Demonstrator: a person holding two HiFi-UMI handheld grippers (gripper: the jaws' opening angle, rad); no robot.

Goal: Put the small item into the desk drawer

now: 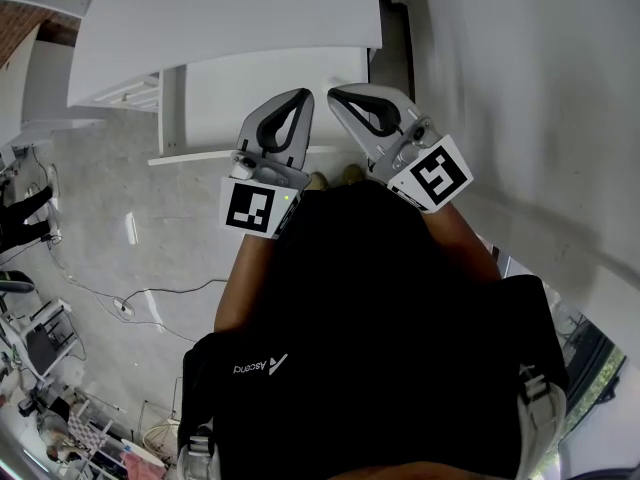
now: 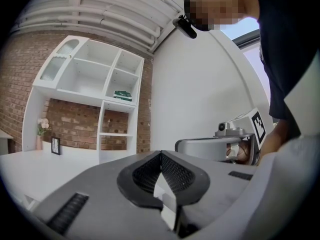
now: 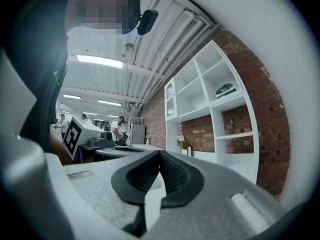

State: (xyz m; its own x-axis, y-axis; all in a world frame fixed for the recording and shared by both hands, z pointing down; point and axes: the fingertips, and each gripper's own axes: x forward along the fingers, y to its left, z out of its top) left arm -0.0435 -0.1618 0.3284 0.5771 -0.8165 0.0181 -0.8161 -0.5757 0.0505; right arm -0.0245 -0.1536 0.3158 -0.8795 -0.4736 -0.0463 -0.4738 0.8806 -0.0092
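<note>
White desk [image 1: 230, 18] spans the far side of the head view, with drawers [image 1: 130, 92] under its left end; where the small item lies I cannot tell. Nearer, the left gripper [image 1: 302, 96] and right gripper [image 1: 336, 94] sit side by side, each with its 2 jaws pressed together on nothing. White shelving [image 2: 95, 79] on a brick wall [image 2: 20, 84] stands beyond.
</note>
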